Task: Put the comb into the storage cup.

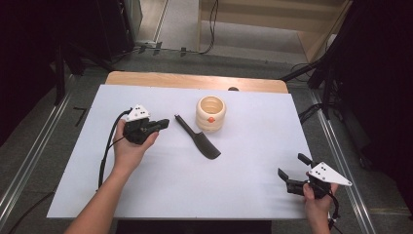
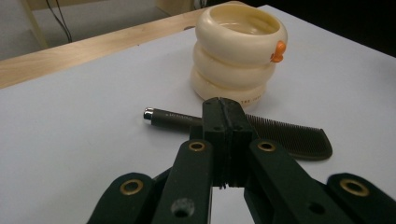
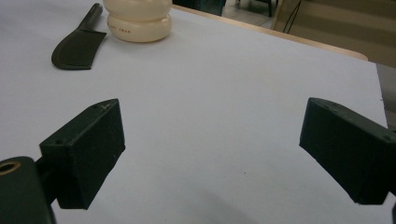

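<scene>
A black comb with a thin handle lies flat on the white sheet mid-table, just in front of a cream ribbed cup with an orange knob. My left gripper is held level to the left of the comb's handle and points at it. In the left gripper view its jaws are pressed together with nothing between them, and they hide the middle of the comb below the cup. My right gripper stands open and empty near the front right corner. The right gripper view shows its wide-apart jaws over bare sheet, with the comb and cup far off.
The white sheet covers the wooden table, whose bare far edge shows behind the cup. Cables trail from both grippers. Metal rails and dark stands flank the table on the floor.
</scene>
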`<state>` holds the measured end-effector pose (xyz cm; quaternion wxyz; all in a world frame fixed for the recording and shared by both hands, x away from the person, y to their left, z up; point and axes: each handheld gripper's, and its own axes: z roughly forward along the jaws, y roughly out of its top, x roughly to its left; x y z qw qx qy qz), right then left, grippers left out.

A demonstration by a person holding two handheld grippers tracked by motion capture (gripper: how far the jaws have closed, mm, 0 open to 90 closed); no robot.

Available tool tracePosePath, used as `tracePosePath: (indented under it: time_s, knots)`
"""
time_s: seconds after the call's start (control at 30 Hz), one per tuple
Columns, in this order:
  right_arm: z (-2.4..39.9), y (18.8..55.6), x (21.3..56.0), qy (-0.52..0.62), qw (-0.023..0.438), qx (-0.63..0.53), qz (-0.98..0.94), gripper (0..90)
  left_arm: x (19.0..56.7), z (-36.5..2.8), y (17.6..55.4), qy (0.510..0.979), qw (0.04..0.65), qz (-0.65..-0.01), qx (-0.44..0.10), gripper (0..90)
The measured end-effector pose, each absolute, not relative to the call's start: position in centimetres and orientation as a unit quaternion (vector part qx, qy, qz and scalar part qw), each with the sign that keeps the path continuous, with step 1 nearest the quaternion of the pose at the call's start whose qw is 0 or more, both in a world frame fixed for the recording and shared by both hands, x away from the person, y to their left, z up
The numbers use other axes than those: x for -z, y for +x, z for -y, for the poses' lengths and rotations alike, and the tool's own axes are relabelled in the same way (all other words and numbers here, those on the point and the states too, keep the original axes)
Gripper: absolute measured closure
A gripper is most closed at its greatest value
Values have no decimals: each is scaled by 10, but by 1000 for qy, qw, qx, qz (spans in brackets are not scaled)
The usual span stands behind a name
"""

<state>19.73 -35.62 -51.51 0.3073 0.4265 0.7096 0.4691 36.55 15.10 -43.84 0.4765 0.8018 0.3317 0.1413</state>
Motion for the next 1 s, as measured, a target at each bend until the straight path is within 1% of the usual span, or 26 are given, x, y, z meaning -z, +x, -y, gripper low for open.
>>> tracePosePath:
  time_s: [0.3, 0.57, 0.63, 0.8, 1.0]
  knots:
    - [356, 197, 515, 426, 307, -470, -709, 52, 446, -128, 395, 821, 445, -334, -130, 900]
    - [356, 198, 516, 425, 308, -470, -710, 52, 453, -112, 419, 824, 430, -348, -118, 900]
    - [356, 198, 516, 422, 308, -470, -712, 51, 458, -104, 427, 826, 424, -353, -114, 900]
    - [356, 198, 516, 421, 308, -470, -712, 52, 469, -89, 438, 833, 404, -363, -102, 900]
    - [356, 198, 516, 420, 309, -470, -712, 52, 487, -76, 441, 841, 383, -372, -90, 900]
